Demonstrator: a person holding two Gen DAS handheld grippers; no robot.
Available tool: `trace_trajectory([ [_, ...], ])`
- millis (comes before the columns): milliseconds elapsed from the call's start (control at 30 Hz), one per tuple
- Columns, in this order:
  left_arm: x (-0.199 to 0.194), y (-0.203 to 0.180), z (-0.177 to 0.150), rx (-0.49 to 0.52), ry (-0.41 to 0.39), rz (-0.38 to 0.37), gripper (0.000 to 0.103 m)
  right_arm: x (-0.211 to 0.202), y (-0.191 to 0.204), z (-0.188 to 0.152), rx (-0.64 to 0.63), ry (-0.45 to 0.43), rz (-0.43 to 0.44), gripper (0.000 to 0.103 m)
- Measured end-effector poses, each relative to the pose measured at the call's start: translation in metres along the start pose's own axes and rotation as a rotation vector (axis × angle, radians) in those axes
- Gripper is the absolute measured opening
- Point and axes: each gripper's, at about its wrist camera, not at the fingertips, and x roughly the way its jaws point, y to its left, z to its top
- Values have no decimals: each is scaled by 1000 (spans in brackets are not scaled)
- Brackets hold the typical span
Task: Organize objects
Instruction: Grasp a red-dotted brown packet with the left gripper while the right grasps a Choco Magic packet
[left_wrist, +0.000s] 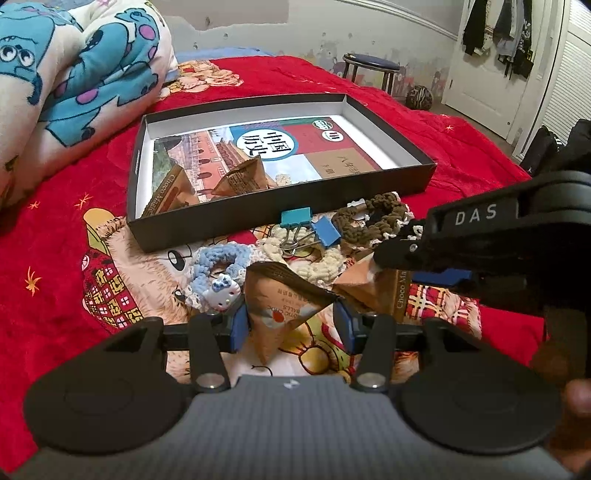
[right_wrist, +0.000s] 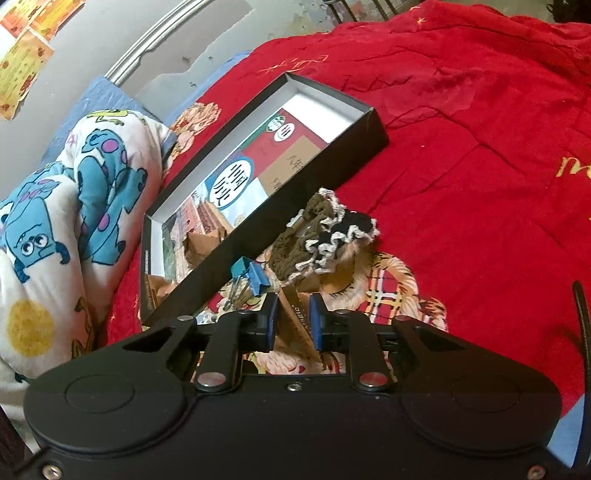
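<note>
A red bedspread (left_wrist: 369, 85) carries a black box (left_wrist: 280, 206) at centre, a rolled cartoon blanket (left_wrist: 74, 74) at ten o'clock, and snack packets (left_wrist: 280, 302), binder clips (left_wrist: 310, 225) and crocheted scrunchies (left_wrist: 376, 218) toward six.

My left gripper (left_wrist: 291, 325) has a grey ribbed body, black round side plates, silver pivot pins and blue finger pads (left_wrist: 239, 326). My right gripper (right_wrist: 293, 323) is all black, with blue pads, small screws, and white "DAS" lettering.

A red bedspread (left_wrist: 369, 85) is spread over the bed; a cartoon-printed blanket (left_wrist: 74, 74) is heaped at its head; a round stool (left_wrist: 371, 66) is set against the scuffed wall (left_wrist: 332, 29); clothes (left_wrist: 498, 29) are hung beside a white door (left_wrist: 480, 81).
</note>
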Motion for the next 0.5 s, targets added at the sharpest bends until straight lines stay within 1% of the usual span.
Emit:
trace_trajectory([
  [100, 0, 0, 0, -1, 1, -4, 52, -1, 4, -1, -20, -12, 3, 16],
  [233, -2, 2, 1, -19, -15, -14, 52, -4, 5, 0, -26, -32, 30, 14],
  [367, -5, 2, 3, -27, -33, -36, 52, -13, 12, 1, -71, -85, 34, 13],
  [500, -9, -2, 3, -20, -43, -55, 52, -14, 11, 2, -54, -88, 36, 13],
])
